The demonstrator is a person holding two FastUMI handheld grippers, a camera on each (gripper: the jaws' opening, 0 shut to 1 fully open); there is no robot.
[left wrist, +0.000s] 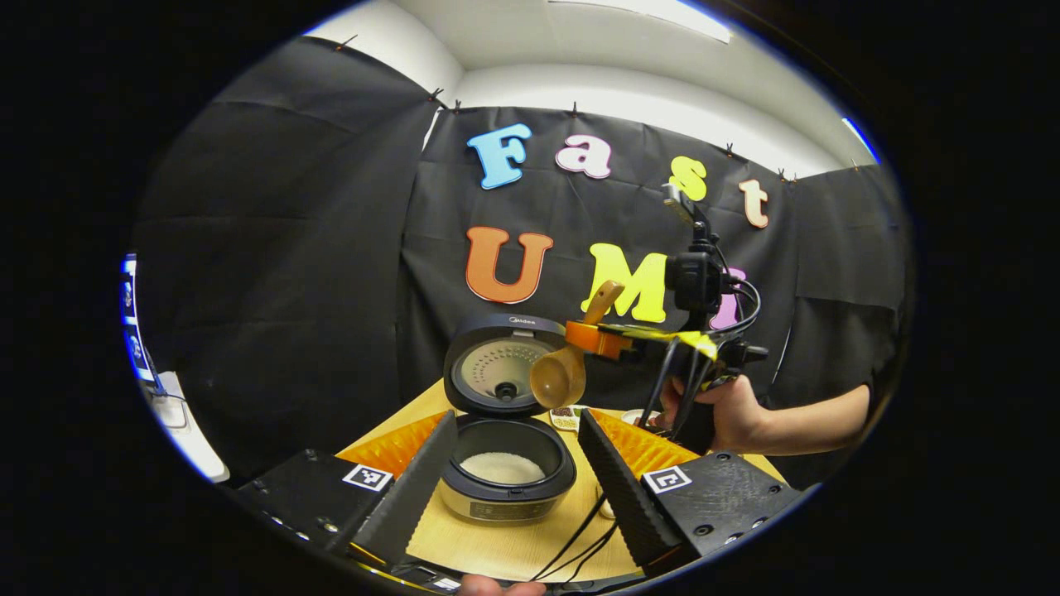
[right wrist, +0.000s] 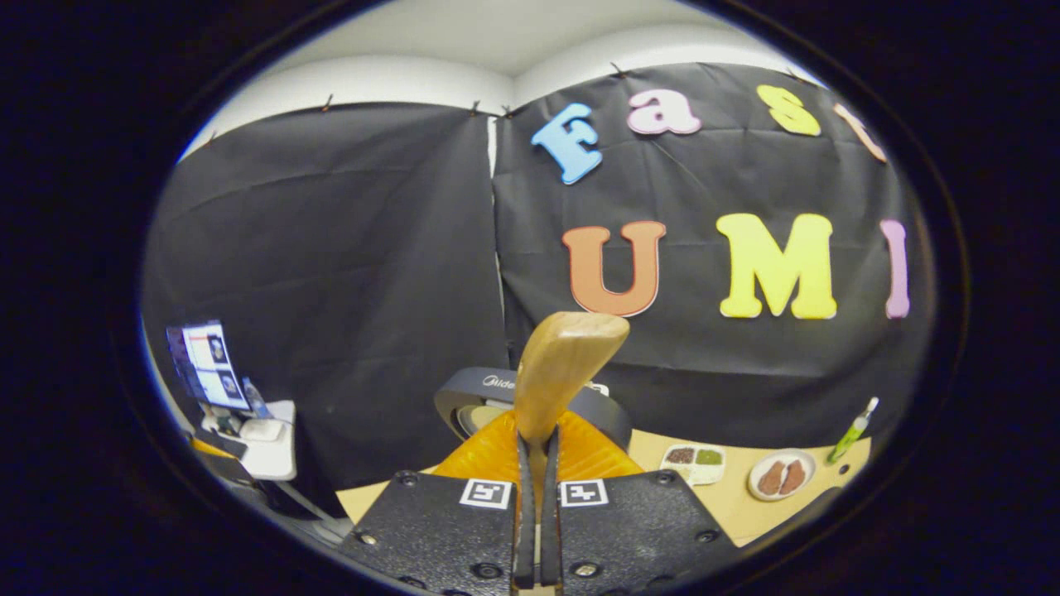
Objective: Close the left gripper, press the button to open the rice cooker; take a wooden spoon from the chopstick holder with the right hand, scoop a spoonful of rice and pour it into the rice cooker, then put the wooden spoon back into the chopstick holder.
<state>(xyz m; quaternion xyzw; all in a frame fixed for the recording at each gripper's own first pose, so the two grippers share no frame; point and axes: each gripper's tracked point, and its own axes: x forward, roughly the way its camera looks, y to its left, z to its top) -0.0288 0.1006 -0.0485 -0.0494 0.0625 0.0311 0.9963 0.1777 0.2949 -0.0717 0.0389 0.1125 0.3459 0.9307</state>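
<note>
Centrally, in the lower middle of the left gripper view, an open rice cooker (left wrist: 505, 476) sits on a pale wooden worktop (left wrist: 530, 542), its round lid (left wrist: 501, 364) raised upright behind the pot and white rice (left wrist: 502, 468) showing inside. The left gripper (left wrist: 513, 463) frames the cooker from the bottom of the frame, its two fingers (left wrist: 414, 488) spread wide apart and holding nothing. Just right of the lid, in the middle of the frame, a wooden spoon (left wrist: 567, 364) hangs in the air above the cooker, bowl downward and handle tilted up to the right. The right gripper (left wrist: 609, 338) grips it from the right, held by a person's hand (left wrist: 729, 414) at centre right, with a bare forearm running to the right edge. In the right gripper view, that gripper's fingers (right wrist: 524, 513) stand closed on the spoon's handle at bottom centre, and the handle rises between them to the middle of the frame. Behind it, part of the cooker's lid shows. At lower right on the worktop lie a small divided tray (right wrist: 694, 462), a round plate (right wrist: 782, 474) with two brownish pieces, and a slim green bottle (right wrist: 853, 430). At lower left stands a lit screen (right wrist: 207, 364).
</note>
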